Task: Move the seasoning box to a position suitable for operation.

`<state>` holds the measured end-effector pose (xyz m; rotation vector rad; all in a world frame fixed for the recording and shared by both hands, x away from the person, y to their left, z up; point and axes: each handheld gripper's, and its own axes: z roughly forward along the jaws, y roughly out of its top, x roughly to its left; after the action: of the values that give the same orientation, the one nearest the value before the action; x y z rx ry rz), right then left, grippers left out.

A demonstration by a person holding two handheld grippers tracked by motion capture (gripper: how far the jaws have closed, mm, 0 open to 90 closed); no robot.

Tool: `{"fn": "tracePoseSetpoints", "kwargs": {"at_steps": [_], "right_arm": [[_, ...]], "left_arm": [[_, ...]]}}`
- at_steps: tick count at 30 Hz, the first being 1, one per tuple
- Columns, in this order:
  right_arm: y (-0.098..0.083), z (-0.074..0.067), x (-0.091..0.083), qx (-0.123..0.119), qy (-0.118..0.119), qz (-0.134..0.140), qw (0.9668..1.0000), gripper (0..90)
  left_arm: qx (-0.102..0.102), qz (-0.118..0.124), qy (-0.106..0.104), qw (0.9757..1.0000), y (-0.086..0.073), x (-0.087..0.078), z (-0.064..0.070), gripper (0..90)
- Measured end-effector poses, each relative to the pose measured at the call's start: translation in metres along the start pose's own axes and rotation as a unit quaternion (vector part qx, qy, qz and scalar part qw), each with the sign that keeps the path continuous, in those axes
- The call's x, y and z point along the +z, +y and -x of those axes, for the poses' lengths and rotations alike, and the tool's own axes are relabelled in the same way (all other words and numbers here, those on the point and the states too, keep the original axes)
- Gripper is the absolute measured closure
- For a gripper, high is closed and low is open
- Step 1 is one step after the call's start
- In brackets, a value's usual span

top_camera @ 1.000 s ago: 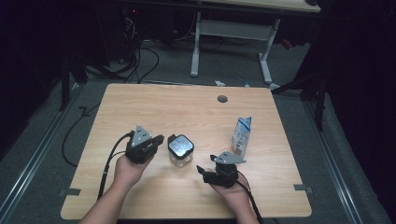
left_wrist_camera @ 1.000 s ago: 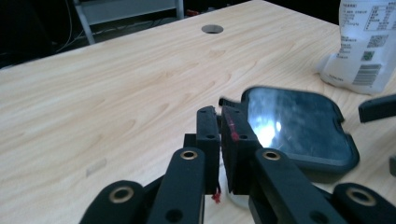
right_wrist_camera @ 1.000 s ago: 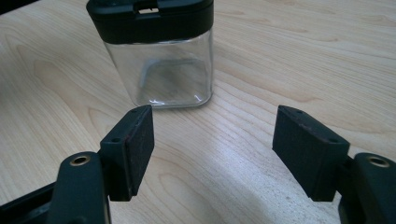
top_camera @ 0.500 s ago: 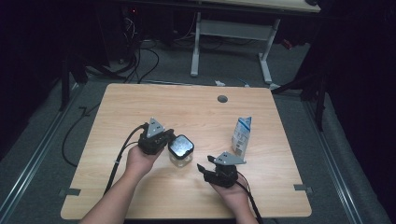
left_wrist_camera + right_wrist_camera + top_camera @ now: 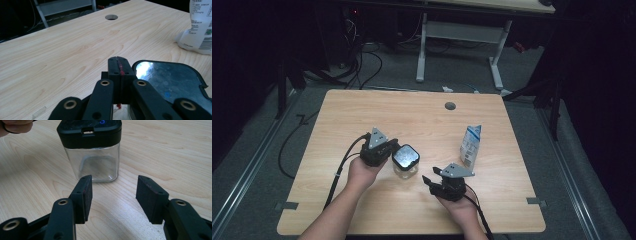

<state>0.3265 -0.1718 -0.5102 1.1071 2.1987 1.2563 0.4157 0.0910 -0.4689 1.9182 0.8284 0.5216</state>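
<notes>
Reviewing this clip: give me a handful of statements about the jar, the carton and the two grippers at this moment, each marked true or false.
1. The clear jar stands upright on the table with its black lid on. True.
2. The left gripper is wide open. False: its jaws are shut together, with nothing between them, right beside the lid.
3. The right gripper is clamped on the jar. False: its jaws are apart and short of the jar, though they have just been closing.
4. The carton stands upright on the person's right of the jar. True.
5. The carton is lying flat between the grippers. False: it is upright, beyond the right gripper.
</notes>
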Motion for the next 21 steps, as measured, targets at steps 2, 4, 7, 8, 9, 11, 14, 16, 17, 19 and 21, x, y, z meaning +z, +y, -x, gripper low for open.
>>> {"fn": "tracePoseSetpoints", "kwargs": {"at_steps": [2,4,7,8,9,11,14,16,17,19,21], "right_arm": [[0.0,0.0,0.0002,0.0,-0.001,0.0,1.0,47.2],[-0.0001,-0.0001,0.0004,0.0,0.0,0.0,1.0,47.3],[-0.0001,-0.0008,0.0005,-0.001,0.0,0.0,1.0,47.4],[-0.0002,-0.0011,0.0007,-0.001,0.001,0.001,1.0,47.6],[-0.0002,-0.0011,0.0007,-0.001,0.001,0.001,1.0,47.6],[-0.0004,-0.0018,0.0011,-0.003,0.002,0.0,1.0,49.7],[-0.0007,-0.0023,0.0014,-0.003,0.004,-0.002,1.0,52.3],[-0.0011,-0.0029,0.002,-0.006,0.001,-0.001,1.0,54.5],[-0.0013,-0.0033,0.0025,-0.007,0.002,0.0,1.0,55.6],[-0.0014,-0.0046,0.003,-0.01,0.001,0.0,0.9999,57.3],[-0.0014,-0.0058,0.0037,-0.011,0.0,0.003,0.9999,59.4]], "left_arm": [[-0.002,0.002,-0.001,1.0,-0.0007,0.0,-0.0002,90.0],[-0.004,0.004,-0.001,1.0,-0.0014,-0.0002,-0.0004,90.0],[-0.008,0.008,-0.002,0.9999,-0.0025,-0.0004,-0.0007,90.0],[-0.01,0.009,-0.003,0.9999,-0.003,-0.0006,-0.0009,90.0],[-0.01,0.009,-0.003,0.9999,-0.003,-0.0006,-0.0009,90.0],[-0.013,0.01,-0.004,0.9999,-0.0035,-0.0007,-0.0012,90.0],[-0.015,0.011,-0.006,0.9998,-0.0037,-0.0006,-0.0016,90.0],[-0.017,0.012,-0.007,0.9998,-0.0042,-0.0006,-0.002,90.0],[-0.017,0.012,-0.007,0.9998,-0.0042,-0.0006,-0.002,90.0],[-0.022,0.016,-0.009,0.9996,-0.0054,-0.0006,-0.0029,90.0],[-0.024,0.017,-0.01,0.9995,-0.006,-0.0004,-0.0038,90.0]]}}
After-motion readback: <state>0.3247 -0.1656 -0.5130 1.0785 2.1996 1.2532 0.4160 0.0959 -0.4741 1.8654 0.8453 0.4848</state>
